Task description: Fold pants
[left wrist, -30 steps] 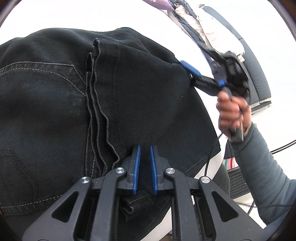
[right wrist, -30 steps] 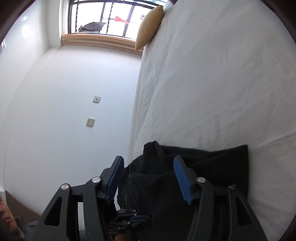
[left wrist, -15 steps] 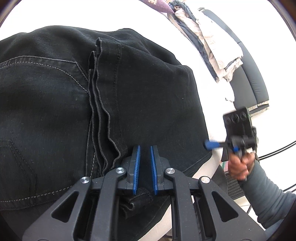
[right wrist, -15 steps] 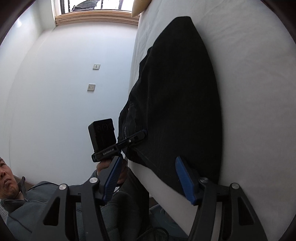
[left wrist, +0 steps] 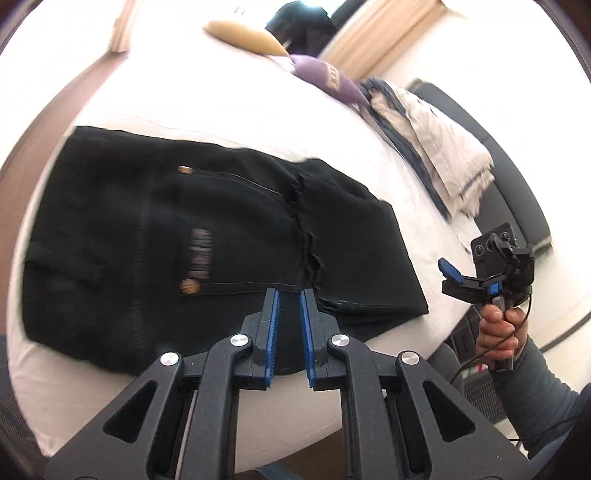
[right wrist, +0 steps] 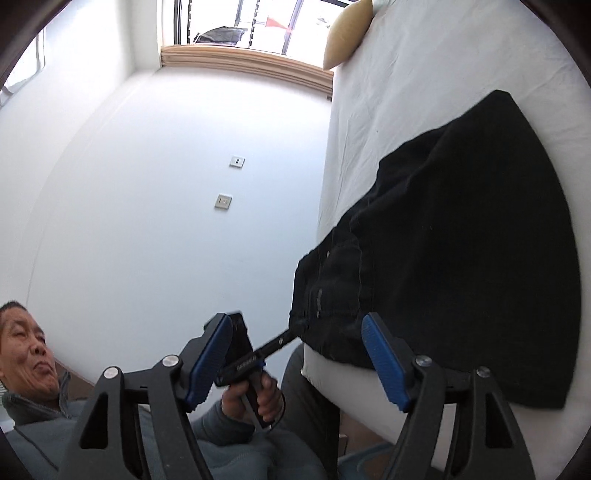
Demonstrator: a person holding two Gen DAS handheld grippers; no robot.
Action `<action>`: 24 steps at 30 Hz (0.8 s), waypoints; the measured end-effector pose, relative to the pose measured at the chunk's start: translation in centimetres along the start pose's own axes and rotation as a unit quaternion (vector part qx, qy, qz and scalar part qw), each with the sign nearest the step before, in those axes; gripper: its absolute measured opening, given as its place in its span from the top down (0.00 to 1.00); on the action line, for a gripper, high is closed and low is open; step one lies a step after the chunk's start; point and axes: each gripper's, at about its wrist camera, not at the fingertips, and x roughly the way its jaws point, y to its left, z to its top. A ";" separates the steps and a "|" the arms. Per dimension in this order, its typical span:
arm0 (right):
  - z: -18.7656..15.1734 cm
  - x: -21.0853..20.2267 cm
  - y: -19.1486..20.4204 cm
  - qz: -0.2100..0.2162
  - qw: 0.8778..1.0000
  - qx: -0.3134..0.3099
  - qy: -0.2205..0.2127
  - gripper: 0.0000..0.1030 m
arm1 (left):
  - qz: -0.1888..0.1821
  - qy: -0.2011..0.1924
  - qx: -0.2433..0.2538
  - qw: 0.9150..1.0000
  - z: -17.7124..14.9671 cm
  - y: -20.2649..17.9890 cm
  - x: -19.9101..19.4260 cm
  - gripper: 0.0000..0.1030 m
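Note:
Black jeans (left wrist: pixel 221 236) lie folded into a compact rectangle on the white bed (left wrist: pixel 229 96), near its front edge; they also show in the right wrist view (right wrist: pixel 461 251). My left gripper (left wrist: pixel 289 325) is pulled back above the jeans' near edge, its blue pads a narrow gap apart with nothing between them. My right gripper (right wrist: pixel 295 358) is wide open and empty, held off the bed's edge; it also shows in the left wrist view (left wrist: pixel 465 277), to the right of the jeans.
A stack of folded light clothes (left wrist: pixel 436 147) lies on a dark chair at the right. A purple pillow (left wrist: pixel 328 79) and a tan pillow (left wrist: pixel 243 35) lie at the bed's far end. The person (right wrist: pixel 26 350) sits by the bed.
My left gripper has let go of the jeans and drawn back from them, so the whole folded bundle shows. My right gripper has moved further off the bed, still open.

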 end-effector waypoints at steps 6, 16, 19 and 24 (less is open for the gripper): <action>2.7 6.9 -0.9 0.033 0.998 0.040 -0.020 0.25 | 0.039 -0.091 -0.130 0.987 -2.7 7.8 -7.2 0.87; 1.9 14.1 -4.1 -0.028 0.994 0.078 0.071 0.23 | 0.013 -0.119 -0.240 0.963 -5.0 12.1 -7.9 0.27; 1.6 14.8 -6.7 -0.071 0.988 0.112 0.080 0.44 | -0.008 -0.099 -0.251 0.963 -4.5 12.3 -6.3 0.27; 1.5 14.2 -6.7 -0.066 0.989 0.112 0.076 0.44 | -0.018 -0.097 -0.286 0.953 -4.4 13.1 -4.6 0.27</action>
